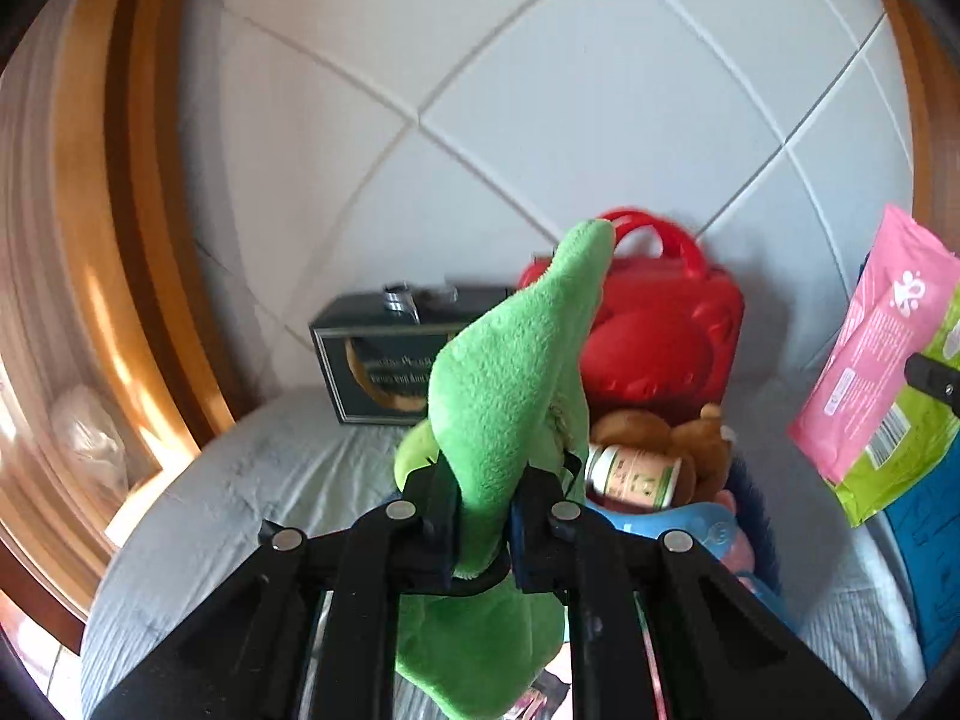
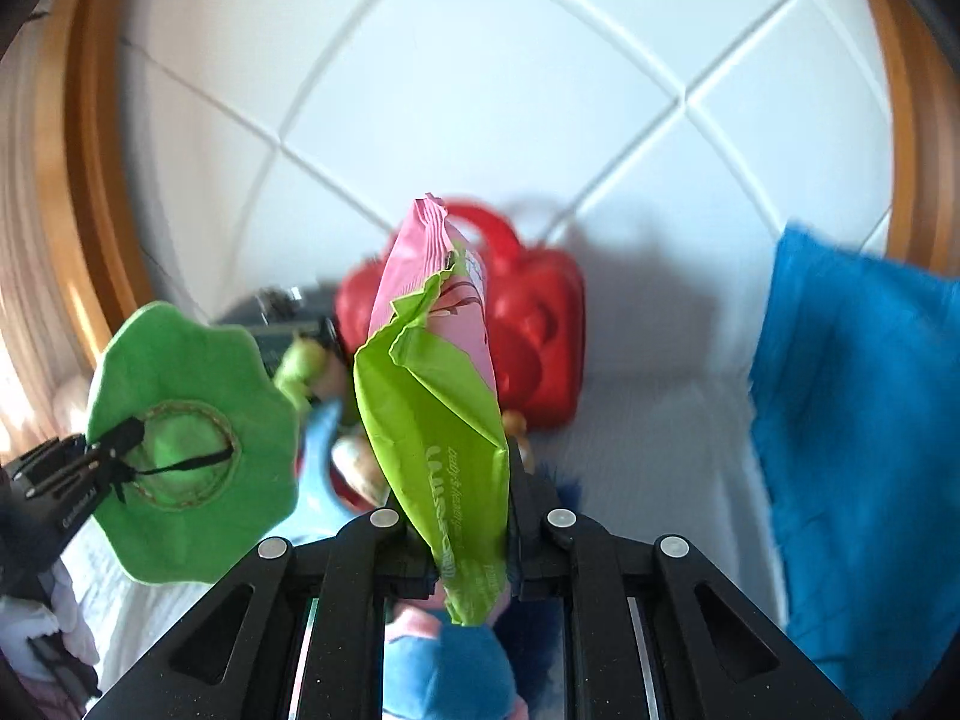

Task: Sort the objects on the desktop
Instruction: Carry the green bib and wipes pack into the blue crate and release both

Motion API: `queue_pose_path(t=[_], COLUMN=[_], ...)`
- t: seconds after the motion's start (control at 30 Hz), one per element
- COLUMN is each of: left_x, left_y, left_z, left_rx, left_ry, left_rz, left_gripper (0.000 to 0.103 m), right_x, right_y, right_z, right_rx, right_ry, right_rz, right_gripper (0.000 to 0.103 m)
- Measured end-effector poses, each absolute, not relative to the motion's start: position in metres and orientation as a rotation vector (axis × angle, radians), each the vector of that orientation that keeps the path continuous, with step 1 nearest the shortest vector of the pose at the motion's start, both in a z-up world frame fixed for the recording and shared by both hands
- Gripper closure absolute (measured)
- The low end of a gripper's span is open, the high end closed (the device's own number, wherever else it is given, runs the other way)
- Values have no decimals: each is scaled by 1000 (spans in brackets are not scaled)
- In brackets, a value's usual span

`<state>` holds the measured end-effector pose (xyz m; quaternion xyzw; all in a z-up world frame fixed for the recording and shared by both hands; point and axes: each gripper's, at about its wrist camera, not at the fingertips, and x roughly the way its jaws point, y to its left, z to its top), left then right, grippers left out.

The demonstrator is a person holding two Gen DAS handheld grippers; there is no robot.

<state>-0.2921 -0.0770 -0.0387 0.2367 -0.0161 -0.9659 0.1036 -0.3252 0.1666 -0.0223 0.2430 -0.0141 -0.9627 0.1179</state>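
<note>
My left gripper is shut on a green plush toy that stands up between its fingers, lifted above the bed. From the right wrist view the same green plush toy shows a wavy round base with a black strap. My right gripper is shut on a pink and lime-green wipes packet, also held up in the air. That wipes packet appears at the right edge of the left wrist view.
Below lies a pile: a red plastic case with a handle, a dark box, a brown teddy, a small green-labelled bottle and blue plush items. A blue cloth hangs at right. The grey bedsheet meets a white padded headboard in a wooden frame.
</note>
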Motion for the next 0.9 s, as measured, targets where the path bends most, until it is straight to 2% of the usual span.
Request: queue_pose_path(t=[0.23, 0.43, 0.7, 0.9], left_x=[-235, -206, -190, -182], left_y=[-32, 39, 187, 315], left_z=[17, 58, 98, 113], left_rx=[514, 372, 217, 207], left_ry=[-59, -61, -61, -96], left_rz=[-2910, -3007, -3201, -3330], left_gripper=[90, 90, 90, 90], right_x=[-238, -176, -116, -97], right_y=[202, 265, 399, 499], right_z=[42, 73, 106, 98], right_rx=[460, 329, 232, 309], right_ry=[-58, -111, -116, -120], right_rz=[-2924, -3045, -3234, -3327], right_gripper=[88, 88, 88, 88])
